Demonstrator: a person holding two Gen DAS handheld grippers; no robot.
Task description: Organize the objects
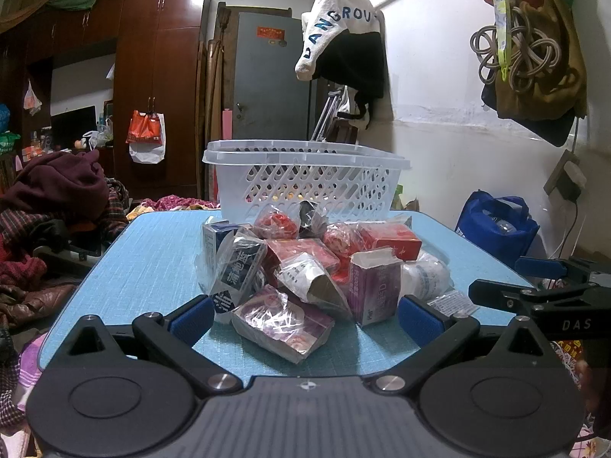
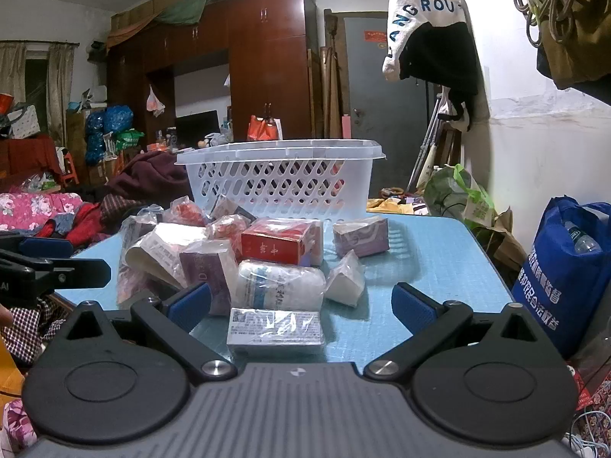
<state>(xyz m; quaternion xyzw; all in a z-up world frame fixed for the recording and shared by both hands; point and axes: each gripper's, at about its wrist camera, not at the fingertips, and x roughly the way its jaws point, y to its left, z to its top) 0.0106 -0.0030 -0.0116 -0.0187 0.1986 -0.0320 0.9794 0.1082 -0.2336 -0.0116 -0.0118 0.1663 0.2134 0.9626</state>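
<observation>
Both tools gape wide and hold nothing: the left tool (image 1: 305,316) has a foil-wrapped purple packet (image 1: 282,324) between its pads at 12 o'clock, its long axis running 10 to 4. The right tool (image 2: 301,309) faces a flat grey box (image 2: 275,331) lying crosswise, 9 to 3, just ahead. Beyond the heap on the blue surface (image 2: 420,252), the white basket (image 2: 280,183) stands at 12 o'clock, so either arm seems equally near a first pick
</observation>
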